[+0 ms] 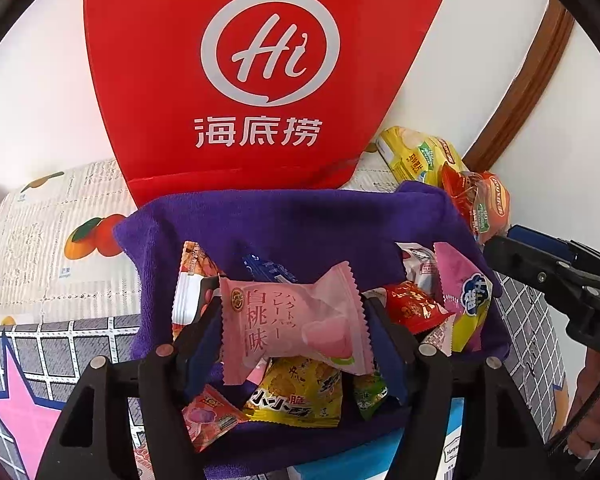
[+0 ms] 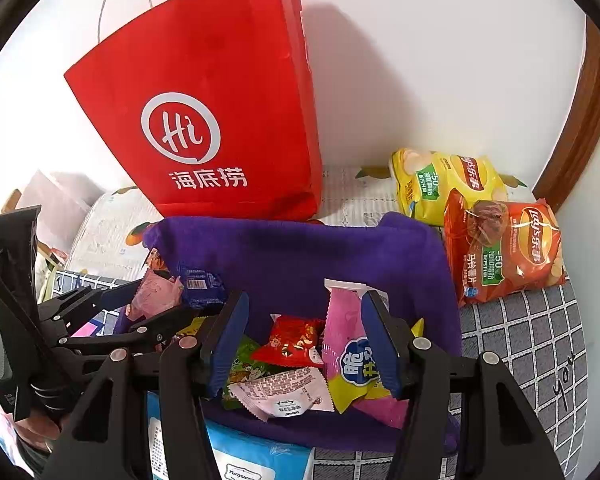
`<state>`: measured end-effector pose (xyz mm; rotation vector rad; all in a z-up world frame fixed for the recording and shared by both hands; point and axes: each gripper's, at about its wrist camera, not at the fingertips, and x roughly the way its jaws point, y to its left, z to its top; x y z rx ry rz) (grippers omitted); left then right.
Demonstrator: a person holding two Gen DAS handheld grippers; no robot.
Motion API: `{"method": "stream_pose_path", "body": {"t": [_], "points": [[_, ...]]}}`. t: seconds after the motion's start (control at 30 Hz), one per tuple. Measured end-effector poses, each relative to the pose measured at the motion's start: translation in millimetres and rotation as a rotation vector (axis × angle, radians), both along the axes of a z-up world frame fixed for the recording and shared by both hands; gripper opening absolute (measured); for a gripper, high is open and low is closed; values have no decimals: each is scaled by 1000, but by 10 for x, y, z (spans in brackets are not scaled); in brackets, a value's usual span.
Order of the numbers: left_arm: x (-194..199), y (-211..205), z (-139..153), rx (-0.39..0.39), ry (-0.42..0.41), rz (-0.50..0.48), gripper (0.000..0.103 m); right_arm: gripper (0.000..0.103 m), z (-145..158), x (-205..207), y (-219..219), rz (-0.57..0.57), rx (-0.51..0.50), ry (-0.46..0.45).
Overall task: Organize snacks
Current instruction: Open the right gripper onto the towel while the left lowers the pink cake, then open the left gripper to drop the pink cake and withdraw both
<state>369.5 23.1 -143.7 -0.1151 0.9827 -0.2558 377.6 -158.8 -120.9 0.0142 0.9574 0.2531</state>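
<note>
Left wrist view
My left gripper [image 1: 294, 322]: clenched on the pink peach snack packet [image 1: 296, 320]; both blue-padded fingers press its crimped ends, and the packet is lifted clear above the pile.
Snack pile: a yellow packet [image 1: 300, 396], a green one [image 1: 370, 396] and a small pink one [image 1: 210, 416] lie below the held packet on the purple cloth [image 1: 300, 224]; a red packet [image 1: 414, 306] and a pink-and-yellow packet [image 1: 466, 292] lie to the right.
Red paper bag [image 1: 260, 72]: upright behind the cloth, against the white wall.
My right gripper [image 1: 540, 268]: enters from the right edge; I cannot tell its opening from here.

Right wrist view
My right gripper [image 2: 304, 340]: released, fingers spread wide, holding nothing; it hovers over the pile, with the right finger in front of the pink-and-yellow packet [image 2: 348, 344]; contact cannot be judged.
Between the fingers: the red packet [image 2: 292, 340], a green packet [image 2: 244, 368] and a pale barcode packet [image 2: 288, 392] on the cloth [image 2: 308, 252].
Left gripper [image 2: 148, 300]: at the left, holding the pink packet [image 2: 156, 292] beside a blue packet [image 2: 202, 284].
Chip bags: a yellow bag [image 2: 440, 184] and an orange bag [image 2: 504, 248] lie right of the cloth, touching each other.
Red bag [image 2: 212, 120]: standing behind the cloth.
</note>
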Motion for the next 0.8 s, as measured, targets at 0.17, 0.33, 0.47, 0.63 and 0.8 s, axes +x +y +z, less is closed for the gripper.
{"method": "stream_pose_path", "body": {"t": [0.17,0.33,0.47,0.63,0.8], "points": [[-20,3,54,-7,-25,5,78,58,-6,-7,24,2,-7,-3],[-72,-12,118,-5,-54,-2,83,58,-3,-19,55,15,-12,-7],[-78,11,136,-12,-52,9,83,58,24,-31,38,11,-15,-15],[-94,61,178,31,-65,50,83,58,76,-51,-18,-6,-10,-28],[-114,84,237,46,-66,60,83,59,105,-71,-12,-16,-25,-35]]}}
